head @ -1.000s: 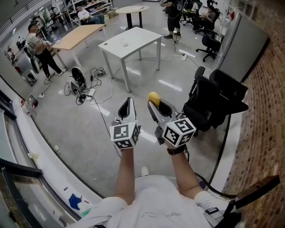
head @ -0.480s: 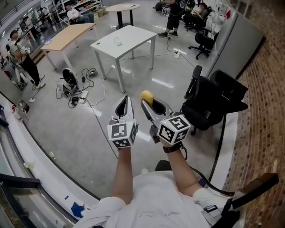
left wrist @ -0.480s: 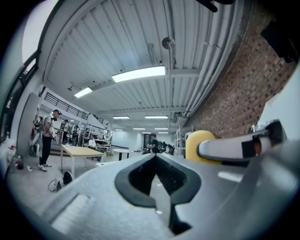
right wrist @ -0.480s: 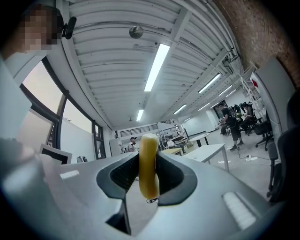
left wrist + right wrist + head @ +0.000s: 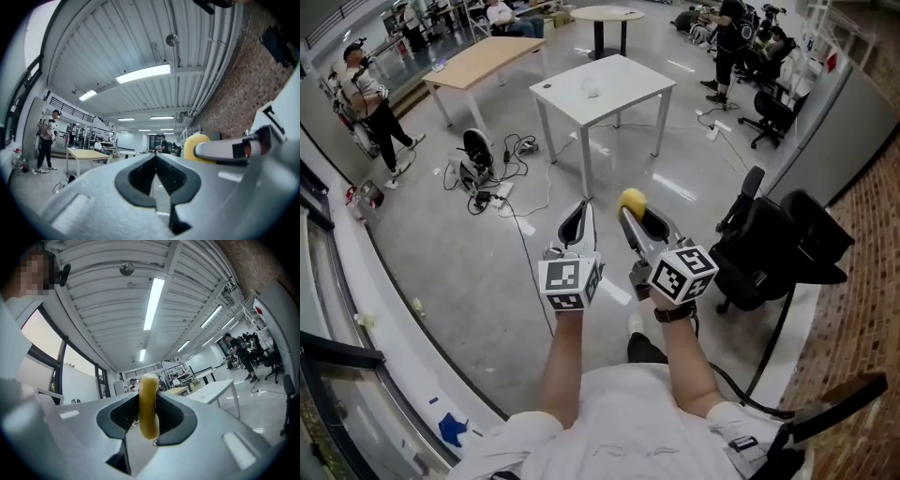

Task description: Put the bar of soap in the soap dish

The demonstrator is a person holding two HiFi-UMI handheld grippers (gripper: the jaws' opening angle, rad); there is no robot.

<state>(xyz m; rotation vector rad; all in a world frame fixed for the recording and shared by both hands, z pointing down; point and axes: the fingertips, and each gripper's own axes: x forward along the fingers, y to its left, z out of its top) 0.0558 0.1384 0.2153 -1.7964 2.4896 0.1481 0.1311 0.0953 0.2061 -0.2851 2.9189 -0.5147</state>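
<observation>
Right hand-held gripper [image 5: 149, 397]: clamped on bar of soap [image 5: 149, 420].
Left hand-held gripper [image 5: 156, 161]: jaws together, empty.
Tabletop [image 5: 623, 80], 12 o'clock: small item [image 5: 591, 90] indistinct.

Bar of soap [image 5: 630, 199]: plain yellow, the one bright spot in your right claw.
Right claw [image 5: 635, 216]: light grey shell, dark grey pads; black-and-white square markers on its cube.
Left claw [image 5: 580, 208]: the same light and dark grey; its cube shows you the same black-and-white squares.
Near worktop [image 5: 609, 80]: white top, white legs.
Far worktop [image 5: 478, 64]: pale wood.
Floor [image 5: 469, 253]: glossy grey, streaked with white reflections.
Brick wall [image 5: 862, 300]: reddish brown, pale mortar lines.
Office chair [image 5: 787, 244]: black.
Your shirt [image 5: 619, 422]: white.
</observation>
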